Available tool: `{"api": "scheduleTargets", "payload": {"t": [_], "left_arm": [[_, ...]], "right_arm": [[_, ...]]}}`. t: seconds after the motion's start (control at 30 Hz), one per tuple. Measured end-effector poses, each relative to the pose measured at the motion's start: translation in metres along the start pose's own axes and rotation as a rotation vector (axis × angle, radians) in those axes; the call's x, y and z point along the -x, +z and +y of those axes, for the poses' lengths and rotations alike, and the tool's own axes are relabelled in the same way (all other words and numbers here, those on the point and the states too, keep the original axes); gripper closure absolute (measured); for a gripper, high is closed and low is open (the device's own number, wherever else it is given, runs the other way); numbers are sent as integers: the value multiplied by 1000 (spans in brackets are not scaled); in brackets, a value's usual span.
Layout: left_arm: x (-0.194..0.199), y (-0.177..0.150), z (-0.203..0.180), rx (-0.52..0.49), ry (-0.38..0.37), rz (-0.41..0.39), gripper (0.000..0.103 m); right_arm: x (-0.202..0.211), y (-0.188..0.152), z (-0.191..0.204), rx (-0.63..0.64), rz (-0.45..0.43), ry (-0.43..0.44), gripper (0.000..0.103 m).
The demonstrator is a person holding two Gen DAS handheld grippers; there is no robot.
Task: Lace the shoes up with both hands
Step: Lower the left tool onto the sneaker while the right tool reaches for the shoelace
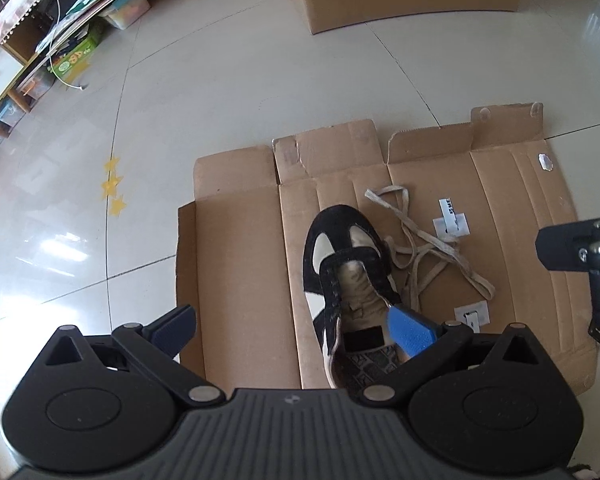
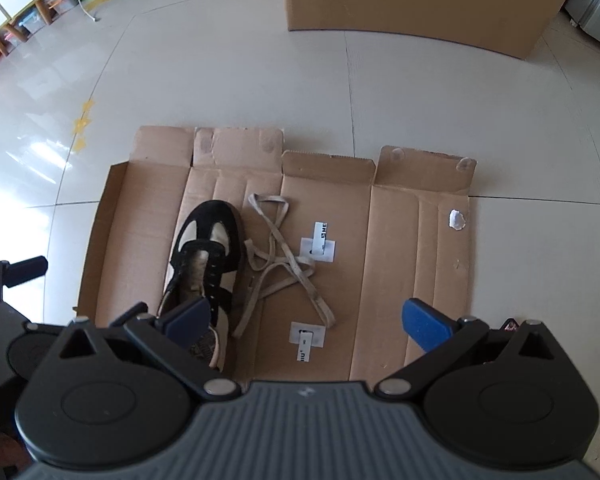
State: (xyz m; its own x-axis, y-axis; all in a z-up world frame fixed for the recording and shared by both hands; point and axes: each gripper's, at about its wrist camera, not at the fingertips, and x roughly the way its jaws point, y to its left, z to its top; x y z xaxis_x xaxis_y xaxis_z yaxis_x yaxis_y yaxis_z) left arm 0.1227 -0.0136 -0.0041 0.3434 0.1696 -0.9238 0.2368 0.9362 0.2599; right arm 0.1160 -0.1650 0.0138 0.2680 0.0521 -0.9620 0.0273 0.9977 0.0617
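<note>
Soft daylight fills both my views. The glossy tiled floor (image 1: pixel 220 92) throws white glare left of the flattened cardboard (image 1: pixel 240 264). Shadows are faint. Fisheye distortion bends tile lines and darkens the corners; the centre stays sharp.

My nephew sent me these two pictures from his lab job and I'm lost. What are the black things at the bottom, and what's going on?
Each picture comes from a camera on a hand-held tool, looking along its two blue-padded fingers. One shows the left tool, the other the right tool. Both are open and hold nothing. On a flattened cardboard sheet on the tiled floor lies a black-and-cream shoe with no lace in it. The loose lace lies tangled beside it.
</note>
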Motion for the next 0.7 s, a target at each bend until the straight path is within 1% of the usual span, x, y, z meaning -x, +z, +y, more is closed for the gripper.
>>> {"api": "scheduleTargets", "payload": {"t": [0.17,0.3,0.43,0.5,0.57,0.63,0.67,0.7], "left_arm": [[-40,11,0,-40,-2,-33,1],[-65,15,9,-18,-15,-52,1],[-94,8,21,33,-79,-44,1],[-102,3,23,56,-101,-43,1],[-114,-3,27,92,-115,-47,1],[-120,-8,28,115,-125,-62,1],[-122,-11,29,126,-134,-74,1],[-124,-14,30,138,-144,-82,1]], "right_arm": [[-40,13,-10,-14,-6,5,0],[-73,19,-18,-34,-15,5,0],[-104,19,-23,-42,-10,6,0],[-118,15,-24,-40,-30,16,0],[-125,7,-22,9,-58,35,1],[-132,-1,-19,58,-86,55,9],[-135,-4,-18,83,-101,64,10],[-139,-8,-17,107,-115,74,13]]}}
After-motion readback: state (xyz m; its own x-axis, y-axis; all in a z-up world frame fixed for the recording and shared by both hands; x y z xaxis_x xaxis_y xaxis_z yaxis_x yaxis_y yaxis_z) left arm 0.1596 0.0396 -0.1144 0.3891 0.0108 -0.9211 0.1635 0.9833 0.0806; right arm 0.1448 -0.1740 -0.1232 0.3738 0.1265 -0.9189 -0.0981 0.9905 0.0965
